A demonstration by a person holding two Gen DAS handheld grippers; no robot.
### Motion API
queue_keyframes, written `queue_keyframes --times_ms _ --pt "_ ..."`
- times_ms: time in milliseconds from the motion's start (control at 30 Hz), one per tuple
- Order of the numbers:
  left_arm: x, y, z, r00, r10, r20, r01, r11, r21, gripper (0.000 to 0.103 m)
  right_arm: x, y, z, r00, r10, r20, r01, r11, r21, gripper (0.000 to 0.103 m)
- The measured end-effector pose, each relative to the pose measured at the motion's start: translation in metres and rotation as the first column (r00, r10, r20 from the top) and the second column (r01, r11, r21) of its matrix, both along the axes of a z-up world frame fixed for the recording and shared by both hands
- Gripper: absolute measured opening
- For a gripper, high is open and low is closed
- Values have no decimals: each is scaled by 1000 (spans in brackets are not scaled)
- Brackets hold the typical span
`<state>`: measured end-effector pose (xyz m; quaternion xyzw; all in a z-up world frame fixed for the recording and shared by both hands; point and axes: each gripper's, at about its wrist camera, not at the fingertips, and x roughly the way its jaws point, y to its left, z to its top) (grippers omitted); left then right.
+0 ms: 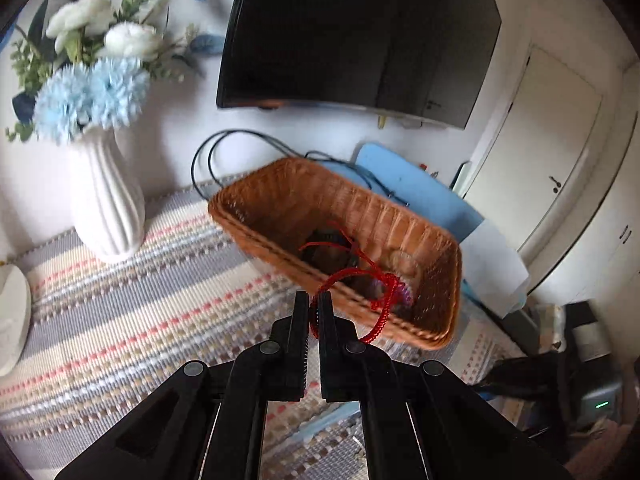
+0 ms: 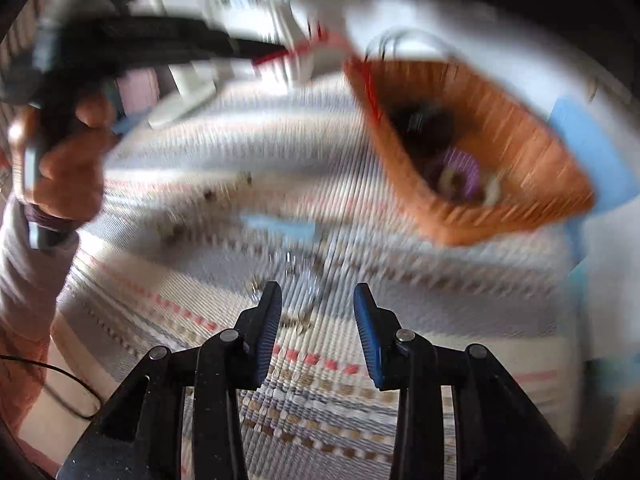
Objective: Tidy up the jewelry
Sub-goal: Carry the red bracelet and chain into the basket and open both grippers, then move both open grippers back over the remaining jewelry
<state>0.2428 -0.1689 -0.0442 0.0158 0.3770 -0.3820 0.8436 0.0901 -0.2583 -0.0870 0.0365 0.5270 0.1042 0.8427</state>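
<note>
My left gripper (image 1: 314, 300) is shut on a red cord bracelet (image 1: 380, 300), which hangs over the near rim of a brown wicker basket (image 1: 436, 240). Dark, purple and pale jewelry pieces (image 1: 404, 276) lie inside the basket. In the blurred right wrist view, my right gripper (image 2: 318, 300) is open and empty above the striped woven mat (image 2: 240, 152), with the basket (image 2: 520, 152) at the upper right and small jewelry bits (image 2: 304, 276) on the mat just ahead of the fingers. The left gripper with the red cord (image 2: 296, 50) shows at the upper left.
A white ribbed vase (image 1: 106, 200) with blue and white flowers stands at the left on the mat (image 1: 140, 312). A dark monitor (image 1: 360, 36) hangs behind. A blue pad (image 1: 416, 188), black cables and white papers lie behind the basket. A white dish (image 1: 12, 312) sits at far left.
</note>
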Motion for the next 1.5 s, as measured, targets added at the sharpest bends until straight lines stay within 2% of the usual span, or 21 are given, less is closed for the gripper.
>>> queue_keyframes --times_ms 133,200,233,367,467,600,733,867,967,1167,1300,1400,1500 --pt "0 3 -5 1000 5 -10 -5 1000 2 4 8 15 -12 1000 24 11 -23 997 -79 39" --pt "-1 5 -6 1000 6 -8 -6 1000 2 4 9 25 -13 999 43 31 -37 981 -189 23" --pt "0 5 -6 1000 9 -8 -9 1000 3 4 7 29 -10 998 59 34 -51 975 -216 10" --pt "3 3 -4 1000 12 -4 -12 1000 1 4 0 21 17 996 52 74 -34 975 -218 10" --pt "10 -7 6 1000 8 15 -8 1000 6 4 -7 -3 58 989 6 148 18 988 -156 10" --pt "25 -27 22 999 3 46 -2 1000 -3 4 1 -42 115 956 -108 274 158 973 -168 10" --pt "42 -51 27 998 11 67 -10 1000 -8 4 25 -80 138 921 -204 332 275 944 -181 10" --pt "62 -75 13 998 25 61 -26 999 20 4 59 -109 127 907 -276 319 340 926 -164 10" --pt "77 -85 -4 997 60 51 -63 997 55 4 88 -118 100 918 -296 264 336 934 -121 10" --pt "93 -85 -38 991 112 66 -121 981 154 4 115 -117 58 941 -274 196 297 950 -97 10" --pt "100 -82 -47 993 113 44 -118 982 147 4 122 -125 40 938 -308 156 325 941 -96 10" --pt "99 -85 -46 995 92 37 -96 986 137 4 120 -138 33 925 -353 139 367 926 -90 10" --pt "93 -82 -40 997 71 23 -73 992 102 13 110 -149 38 915 -384 129 393 918 -54 12"
